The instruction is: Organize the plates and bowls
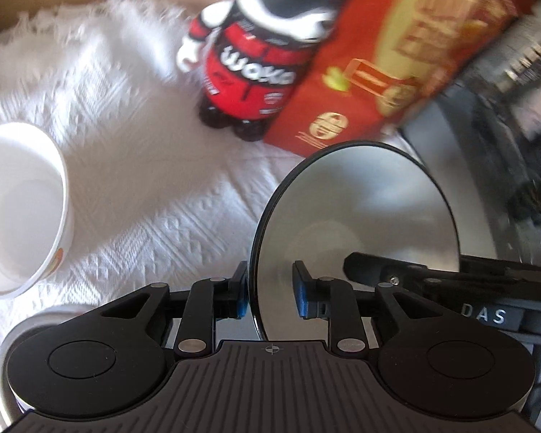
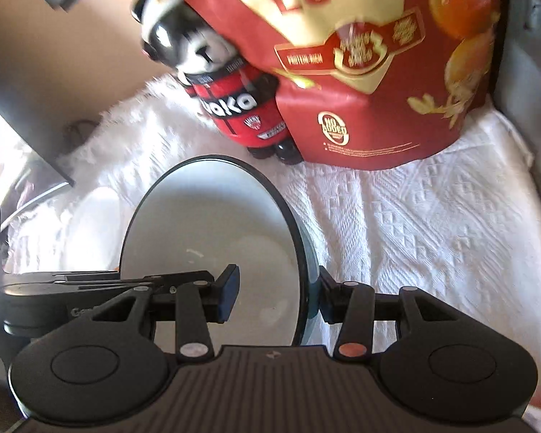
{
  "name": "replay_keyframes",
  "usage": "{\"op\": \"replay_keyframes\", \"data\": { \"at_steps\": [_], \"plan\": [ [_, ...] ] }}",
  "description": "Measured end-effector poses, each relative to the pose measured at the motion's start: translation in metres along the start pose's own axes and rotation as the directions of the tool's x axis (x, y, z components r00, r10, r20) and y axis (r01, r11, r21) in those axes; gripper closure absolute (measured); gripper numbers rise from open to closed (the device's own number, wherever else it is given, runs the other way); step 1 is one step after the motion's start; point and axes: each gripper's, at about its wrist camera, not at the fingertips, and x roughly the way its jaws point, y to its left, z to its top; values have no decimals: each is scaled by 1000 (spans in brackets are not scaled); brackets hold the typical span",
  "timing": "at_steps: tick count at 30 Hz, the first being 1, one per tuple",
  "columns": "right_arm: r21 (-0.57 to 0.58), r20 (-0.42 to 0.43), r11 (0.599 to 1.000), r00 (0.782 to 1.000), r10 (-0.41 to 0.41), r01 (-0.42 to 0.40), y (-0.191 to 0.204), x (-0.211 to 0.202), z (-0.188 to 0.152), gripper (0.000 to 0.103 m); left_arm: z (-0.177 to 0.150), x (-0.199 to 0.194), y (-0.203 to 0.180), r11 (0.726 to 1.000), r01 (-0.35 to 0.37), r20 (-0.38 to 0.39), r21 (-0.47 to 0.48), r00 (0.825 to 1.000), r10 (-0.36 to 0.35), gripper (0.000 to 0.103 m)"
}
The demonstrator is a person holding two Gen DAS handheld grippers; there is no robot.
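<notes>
Two grippers straddle one plate's rim: left gripper (image 1: pixel 270 294) and right gripper (image 2: pixel 276 297). Each pair of fingers stands apart, one pad close against rim, other clear; firm clamp cannot be confirmed. Plate (image 1: pixel 357 231) stands on edge, tilted, above white cloth (image 1: pixel 155 187), in front of red box (image 1: pixel 389 72) and bear figure (image 1: pixel 256 54).

Advice: close both evenly, keep rim centred between pads, lower slowly.

Plate: grey matte face, thin dark rim, shallow. White bowl (image 1: pixel 21 209) lies tipped at left.

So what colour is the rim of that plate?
Black, a thin line around the grey plate; the right wrist view shows it best.
</notes>
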Motion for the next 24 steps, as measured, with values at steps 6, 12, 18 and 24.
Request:
{"op": "replay_keyframes", "data": {
  "at_steps": [6, 12, 18, 24],
  "plan": [
    [22, -68, 1000, 998, 12, -11, 3, -29, -37, 57, -36, -9, -11, 998, 38, -101, 57, 994, -32, 74],
    [70, -133, 997, 991, -15, 25, -8, -27, -87, 57, -78, 1, -20, 990, 40, -166, 138, 986, -17, 74],
    [103, -164, 993, 986, -33, 50, -13, -15, -121, 57, -97, 11, -12, 987, 38, -207, 158, 978, -5, 76],
    [75, -144, 993, 987, -75, 86, -12, -5, -130, 57, -101, 2, -3, 990, 30, -182, 140, 983, -4, 79]
  ]
}}
